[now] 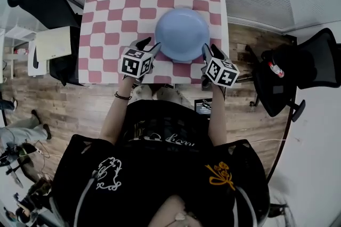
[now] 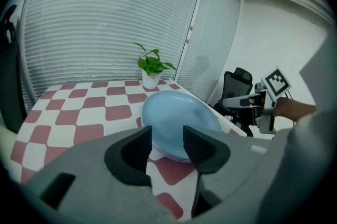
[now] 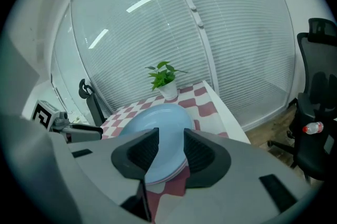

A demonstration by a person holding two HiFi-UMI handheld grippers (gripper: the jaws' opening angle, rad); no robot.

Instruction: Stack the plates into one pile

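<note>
On the checkered worktop [image 1: 106, 23] the plates [image 1: 182, 34] sit in one pile, so I judge stacking done. My left gripper [image 2: 167, 140] and right gripper [image 3: 171, 145] have jaws apart, empty.

Black shirt [image 1: 160, 162], white and yellow prints [image 1: 219, 175], dark wristband [image 1: 122, 96], grey left gripper [image 2: 167, 141], right gripper [image 3: 171, 145], marker cubes [image 1: 136, 65]

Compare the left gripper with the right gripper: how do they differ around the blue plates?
The left gripper sits at the left edge of the pile of round pale-blue plates, the right gripper at its right edge. The left gripper angles rightward, the right gripper leftward. Both have fingers apart, gripping nothing.
</note>
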